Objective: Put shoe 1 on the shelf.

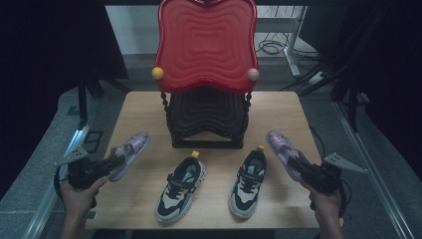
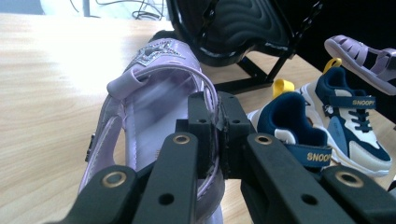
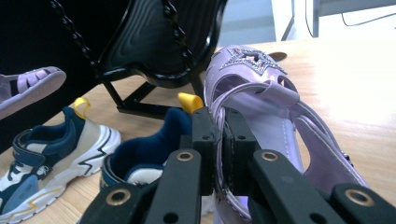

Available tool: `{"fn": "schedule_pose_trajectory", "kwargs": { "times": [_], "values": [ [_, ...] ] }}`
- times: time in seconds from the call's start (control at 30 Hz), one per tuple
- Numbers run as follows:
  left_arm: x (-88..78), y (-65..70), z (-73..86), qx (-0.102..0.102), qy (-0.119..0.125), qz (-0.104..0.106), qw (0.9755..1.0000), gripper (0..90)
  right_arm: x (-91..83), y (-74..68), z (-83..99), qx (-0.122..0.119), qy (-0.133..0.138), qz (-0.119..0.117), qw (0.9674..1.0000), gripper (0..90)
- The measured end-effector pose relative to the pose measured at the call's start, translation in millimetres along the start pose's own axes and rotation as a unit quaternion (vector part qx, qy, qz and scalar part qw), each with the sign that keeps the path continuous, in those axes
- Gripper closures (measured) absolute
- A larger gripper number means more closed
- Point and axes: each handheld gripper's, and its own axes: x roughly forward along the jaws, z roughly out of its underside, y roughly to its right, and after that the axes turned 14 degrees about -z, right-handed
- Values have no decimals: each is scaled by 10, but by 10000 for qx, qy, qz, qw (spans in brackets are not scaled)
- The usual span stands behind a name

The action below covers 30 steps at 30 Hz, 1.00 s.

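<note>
Left gripper (image 1: 112,163): jaws pinched on the side edge of the left purple sandal (image 1: 130,153); in the left gripper view the pads clamp the rim near the heel, left gripper (image 2: 218,135), sandal (image 2: 154,116). Sandal sits near the table's (image 1: 278,107) left edge, looks tilted and lifted rather than flat, though contact with the wood is hard to confirm

Right gripper (image 1: 298,167): same picture mirrored, jaws pressed onto the rim of the right purple sandal (image 1: 282,149) near the right edge; see right gripper (image 3: 219,140), sandal (image 3: 261,107)

Key relation: each sandal's long axis runs from its gripper toward the rack (image 1: 208,117) at the back-centre of the table, toes angled inward. The black lower shelf sits ahead and inboard of both hands, roughly equidistant. Left hand (image 1: 79,191) is nearer the rack's left side, right hand (image 1: 326,199) nearer its right. My read: next move is forward and inward, toe first, onto a shelf

In the way: two navy-and-white sneakers, left sneaker (image 1: 180,188) and right sneaker (image 1: 247,183), sit between the hands toward the front edge, toes toward the person. Both sandals are outboard of them

Hard to see:
- red top shelf (image 1: 206,45) hides most of the black shelf from above
- sandal heels sit behind the jaws in both gripper views
- grip depth on the rims can't be judged
- rack's rear feet are out of sight
</note>
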Motion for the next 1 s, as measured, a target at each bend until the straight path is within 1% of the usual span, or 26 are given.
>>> {"fn": "schedule_pose_trajectory", "kwargs": {
  "times": [0.03, 0.13, 0.2, 0.23, 0.4, 0.63, 1.0],
  "values": [
    [13, 30, -25, 66, 49, 39, 10000, 862, 26, -29, -15, -40, 21, -30, 10000, 851],
    [41, 68, -61, 82, 93, 103, 9999, 862, 74, -73, -38, -88, 48, -95, 9999, 851],
    [47, 81, -73, 101, 97, 109, 9998, 862, 88, -86, -47, -91, 42, -127, 9999, 851],
    [65, 100, -90, 121, 128, 128, 9998, 862, 128, -110, -54, -110, 47, -166, 9998, 851],
    [110, 119, -112, 99, 185, 170, 9996, 862, 194, -145, -58, -134, 11, -241, 9996, 851],
    [162, 132, -129, 61, 193, 200, 9996, 862, 273, -191, -82, -143, 33, -312, 9994, 850],
    [197, 192, -183, 83, 248, 287, 9992, 863, 400, -272, -118, -243, -10, -442, 9987, 850]
  ]
}}
